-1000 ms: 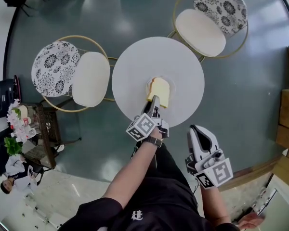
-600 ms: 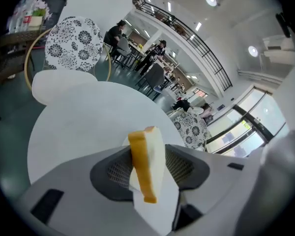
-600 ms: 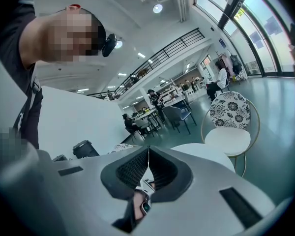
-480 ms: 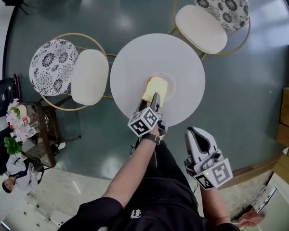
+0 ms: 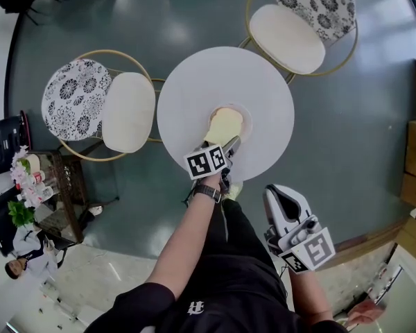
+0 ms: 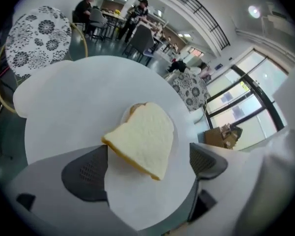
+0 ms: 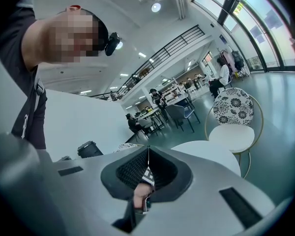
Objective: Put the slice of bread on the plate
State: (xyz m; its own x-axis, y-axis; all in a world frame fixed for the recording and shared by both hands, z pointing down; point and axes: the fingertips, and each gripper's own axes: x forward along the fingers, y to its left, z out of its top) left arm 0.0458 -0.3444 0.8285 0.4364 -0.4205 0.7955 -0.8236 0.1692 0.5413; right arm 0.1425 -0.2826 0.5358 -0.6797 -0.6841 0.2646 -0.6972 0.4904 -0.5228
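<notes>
Light: bright, even, indoor daylight. Sources: tall windows (image 7: 265, 23) at 1 o'clock in the right gripper view; round ceiling lamp (image 7: 156, 7) at 12. Glare: pale sheen on the floor (image 5: 135, 9) at 11 o'clock, head view; white table (image 5: 194, 89) nearly washed out. Shadows: soft; a thin one under the slice of bread (image 6: 142, 136). Distortion: heavy fisheye curving, dark vignette round both gripper views. Focus: near foreground at 6 o'clock soft.
</notes>
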